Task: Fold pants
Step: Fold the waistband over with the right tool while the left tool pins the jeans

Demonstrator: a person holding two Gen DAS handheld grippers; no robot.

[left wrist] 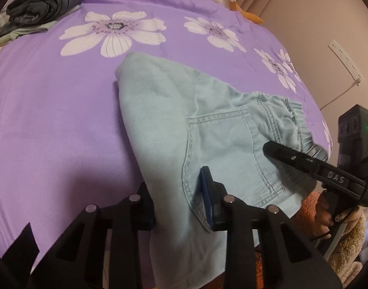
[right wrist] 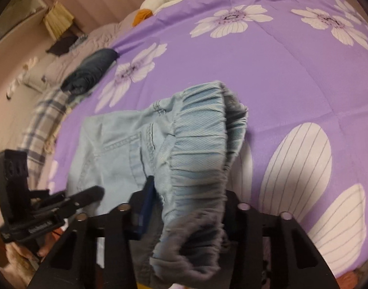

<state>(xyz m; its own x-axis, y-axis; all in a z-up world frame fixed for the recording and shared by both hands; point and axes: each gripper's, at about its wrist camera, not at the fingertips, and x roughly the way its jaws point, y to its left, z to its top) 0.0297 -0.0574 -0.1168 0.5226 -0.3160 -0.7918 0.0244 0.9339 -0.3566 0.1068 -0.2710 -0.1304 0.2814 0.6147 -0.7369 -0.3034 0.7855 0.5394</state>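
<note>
The light-blue denim pants (left wrist: 208,130) are pinched by both: left hand-held gripper (left wrist: 181,207) at the pocket side, right hand-held gripper (right wrist: 191,207) on the elastic waistband (right wrist: 203,144). Bunched elastic could be released early, skewing the fold.

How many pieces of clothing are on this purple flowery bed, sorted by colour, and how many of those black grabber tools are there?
Light blue pants: 1
Dark grey folded garment: 1
Pale green garment under the dark one: 1
Hand-held gripper: 2, left hand-held gripper and right hand-held gripper
Total: 5
</note>
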